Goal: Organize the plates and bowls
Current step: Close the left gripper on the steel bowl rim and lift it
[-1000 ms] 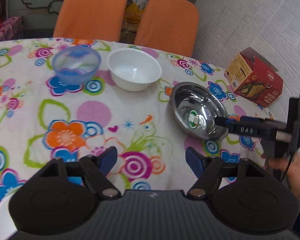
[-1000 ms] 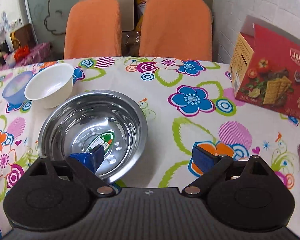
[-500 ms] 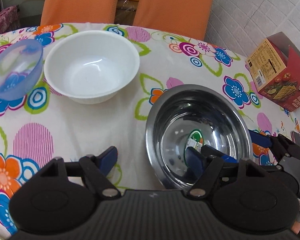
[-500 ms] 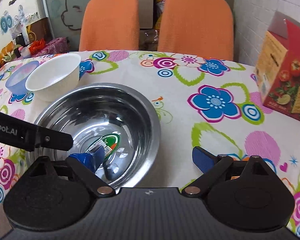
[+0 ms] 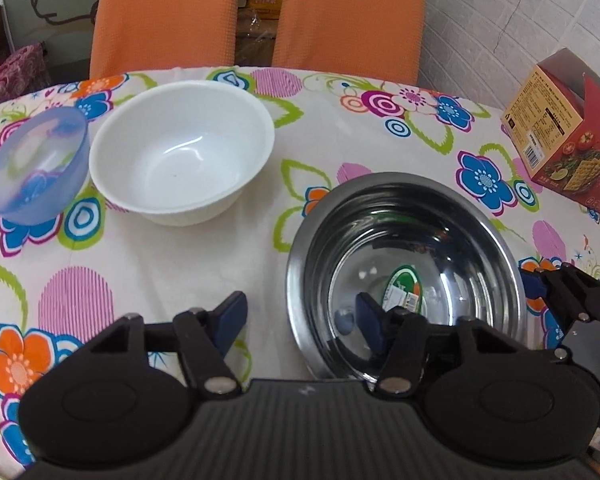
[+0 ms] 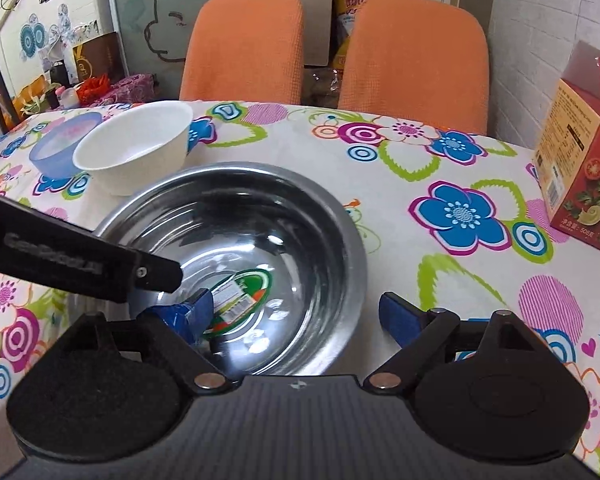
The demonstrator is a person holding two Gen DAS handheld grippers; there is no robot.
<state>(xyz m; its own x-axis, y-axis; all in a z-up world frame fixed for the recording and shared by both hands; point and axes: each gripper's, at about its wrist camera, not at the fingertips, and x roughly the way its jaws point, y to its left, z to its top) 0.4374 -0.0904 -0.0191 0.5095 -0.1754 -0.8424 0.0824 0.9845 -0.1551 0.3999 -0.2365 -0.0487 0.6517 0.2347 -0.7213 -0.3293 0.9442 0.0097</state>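
The steel bowl [image 5: 406, 276] sits on the flowered worktop [image 5: 148, 264], right of the white bowl [image 5: 182, 152], which touches or nearly touches the blue bowl [image 5: 36, 164] at far left. Both pairs of jaws are spread wide and grip nothing. The left gripper [image 5: 300, 322] straddles the steel bowl's near-left rim, one finger [image 5: 370, 326] inside, the other on the cloth outside; whether either pad touches metal cannot be made out. The right gripper [image 6: 296, 316] straddles the near-right rim the same way, with its left finger [image 6: 192, 314] over the sticker [image 6: 242, 300] on the bowl's bottom, and contact there is also unclear. The near rim of the steel bowl is hidden behind each gripper's body in its own view. In the right wrist view the left gripper's black arm crosses the bowl's left side and covers part of the rim; its lettering is blurred. The red box [image 5: 568, 144] at far right is cut off by the frame edge in the right view. Compared with a second ago, the left gripper has come from open cloth, well clear of the bowl, to the rim; the three bowls and the box have not moved.
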